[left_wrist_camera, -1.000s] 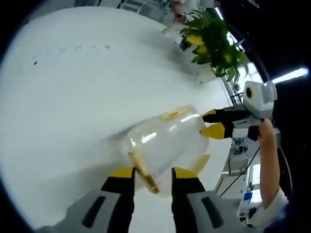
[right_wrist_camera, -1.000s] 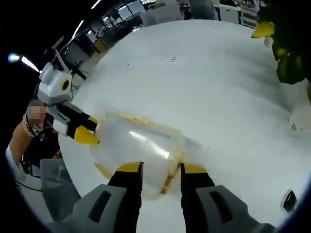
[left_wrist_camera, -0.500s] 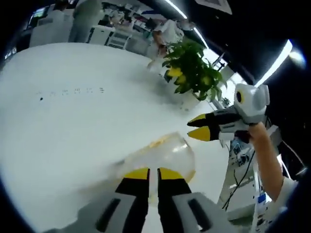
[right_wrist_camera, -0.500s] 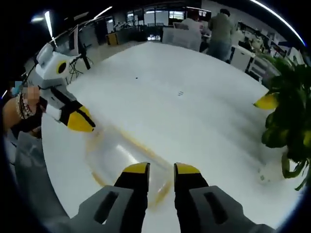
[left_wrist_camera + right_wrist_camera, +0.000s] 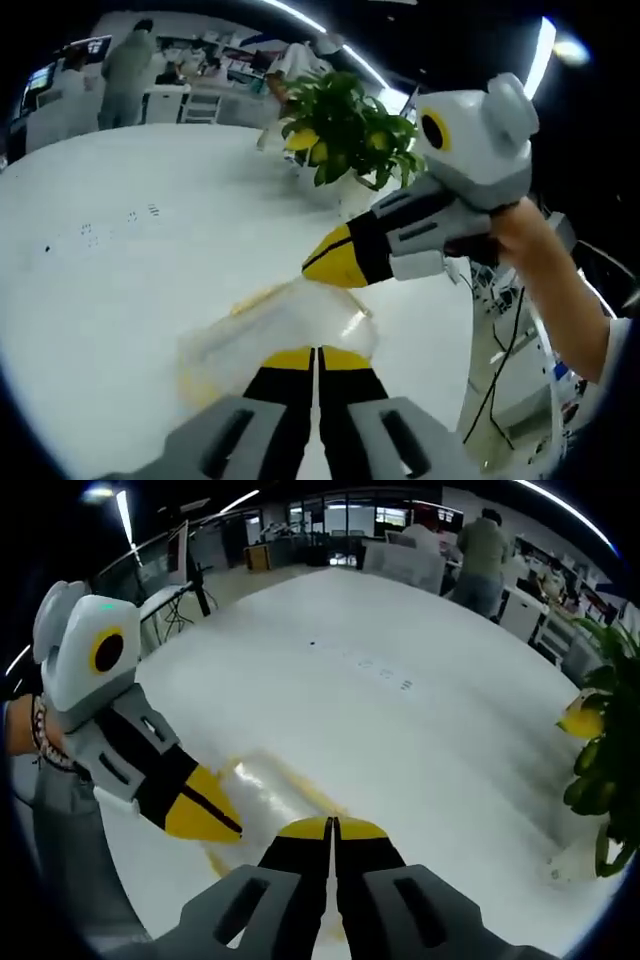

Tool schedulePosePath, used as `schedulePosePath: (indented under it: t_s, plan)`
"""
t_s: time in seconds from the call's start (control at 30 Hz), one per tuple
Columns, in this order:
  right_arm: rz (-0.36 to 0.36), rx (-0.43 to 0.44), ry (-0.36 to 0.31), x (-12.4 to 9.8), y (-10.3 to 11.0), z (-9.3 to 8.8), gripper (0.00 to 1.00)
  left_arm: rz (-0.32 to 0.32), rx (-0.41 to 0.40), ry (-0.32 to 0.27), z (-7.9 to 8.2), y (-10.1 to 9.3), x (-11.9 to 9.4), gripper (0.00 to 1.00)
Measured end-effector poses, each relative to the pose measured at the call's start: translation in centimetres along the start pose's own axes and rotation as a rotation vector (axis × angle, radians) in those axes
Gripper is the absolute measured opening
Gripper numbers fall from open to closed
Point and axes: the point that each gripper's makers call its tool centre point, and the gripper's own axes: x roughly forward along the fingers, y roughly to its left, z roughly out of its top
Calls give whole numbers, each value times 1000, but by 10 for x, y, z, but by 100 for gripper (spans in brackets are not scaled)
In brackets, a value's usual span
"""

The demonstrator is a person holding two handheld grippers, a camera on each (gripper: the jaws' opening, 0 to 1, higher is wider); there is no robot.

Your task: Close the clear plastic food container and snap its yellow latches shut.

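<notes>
I am holding both hand-held grippers with their yellow-tipped jaws pressed together on nothing, the left hand-held gripper [image 5: 316, 352] and the right hand-held gripper [image 5: 332, 825] hovering just above the clear plastic food container with yellow latches [image 5: 285, 325], which is lying on the round white table [image 5: 100, 260] near its near edge. I am judging that a push with closed tips could slide the light container sideways or off that edge. A latch could also be sitting half-snapped under the blur.
</notes>
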Motion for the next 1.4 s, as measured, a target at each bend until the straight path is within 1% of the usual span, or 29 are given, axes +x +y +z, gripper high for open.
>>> schedulePosePath:
  t_s: [0.1, 0.17, 0.27, 0.37, 0.47, 0.57, 0.6, 0.7, 0.73, 0.77, 0.8, 0.87, 1.0, 1.07, 1.1, 1.13, 1.17, 1.2, 1.27, 1.33, 1.4]
  plan:
    - [44, -14, 22, 11, 9, 1, 0, 5, 7, 10, -6, -2, 6, 0]
    - [50, -25, 34, 15, 12, -1, 0, 11, 14, 17, -10, -2, 9, 0]
    - [72, -31, 49, 22, 20, -2, 0, 2, 4, 18, -12, -4, 11, 0]
    - [90, -42, 67, 26, 28, -5, 0, 1, 4, 22, -14, -5, 11, 0]
    - [100, -53, 80, 30, 33, -6, 0, -5, -15, 22, -16, -5, 12, 0]
    - [100, -56, 76, 30, 33, -5, 0, -11, -18, 30, -20, -6, 13, 0]
    - [98, -54, 75, 30, 33, -4, 0, -13, -17, 34, -21, -6, 13, 0]
    - [39, -66, 39, 31, 23, 3, 0, -16, -18, 42, -28, -8, 15, 0]
    - [29, -62, 25, 32, 20, 7, 0, -42, -34, 21, -28, -13, 16, 0]
    - [30, -55, 21, 32, 18, 8, 0, -49, -47, 32, -31, -15, 15, 0]
    - [31, -45, 16, 32, 18, 10, 0, -60, -61, 30, -32, -17, 16, 0]
    - [26, -43, 17, 32, 17, 11, 0, -53, -53, 18, -30, -18, 15, 0]
    - [18, -31, 4, 35, 11, 17, 0, -55, -56, 20, -32, -21, 11, 0]
    - [-2, -29, -3, 37, 6, 20, 0, -69, -56, 33, -35, -24, 11, 0]
    - [-19, -24, -9, 37, 0, 22, 0, -71, -50, 37, -37, -26, 12, 0]
    - [-26, -17, -13, 38, -1, 24, 0, -64, -23, 47, -41, -26, 12, 0]
    - [-28, -9, -16, 38, -2, 24, 0, -64, -10, 15, -37, -26, 13, 0]
    - [-17, 12, -24, 39, -2, 25, 0, -60, -11, 36, -39, -26, 13, 0]
    - [-5, 60, -29, 42, -2, 26, 0, -59, -8, 39, -39, -26, 12, 0]
    - [-15, 69, -23, 44, -6, 25, 0, -51, 12, 41, -39, -25, 12, 0]
    - [-44, 78, -16, 46, -13, 25, 0, -47, 26, 39, -40, -25, 13, 0]
